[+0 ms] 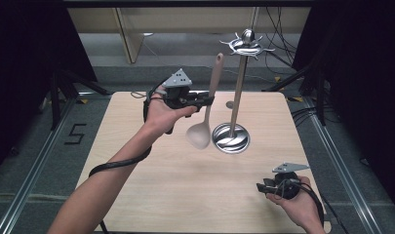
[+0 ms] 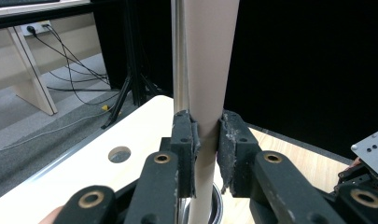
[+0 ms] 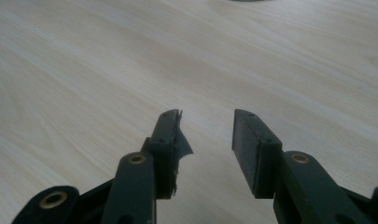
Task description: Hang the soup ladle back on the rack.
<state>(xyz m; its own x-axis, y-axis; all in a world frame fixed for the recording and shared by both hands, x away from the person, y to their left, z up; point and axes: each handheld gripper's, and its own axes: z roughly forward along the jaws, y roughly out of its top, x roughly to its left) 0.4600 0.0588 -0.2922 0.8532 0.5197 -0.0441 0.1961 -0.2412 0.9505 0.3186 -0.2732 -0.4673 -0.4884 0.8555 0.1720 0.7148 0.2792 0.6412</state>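
Big wood table. Shiny stand w/ hooks up top sits far-middle. Spoon, just beside stand's pole, hangs bowl-down, pinched by left gripper. Could bump the pole & slip. Right gripper, near side of stand, gapes, holding nothing.

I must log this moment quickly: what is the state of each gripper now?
Left gripper: closed on the handle of the beige spoon, held upright above the table.
Right gripper: open, holding nothing.
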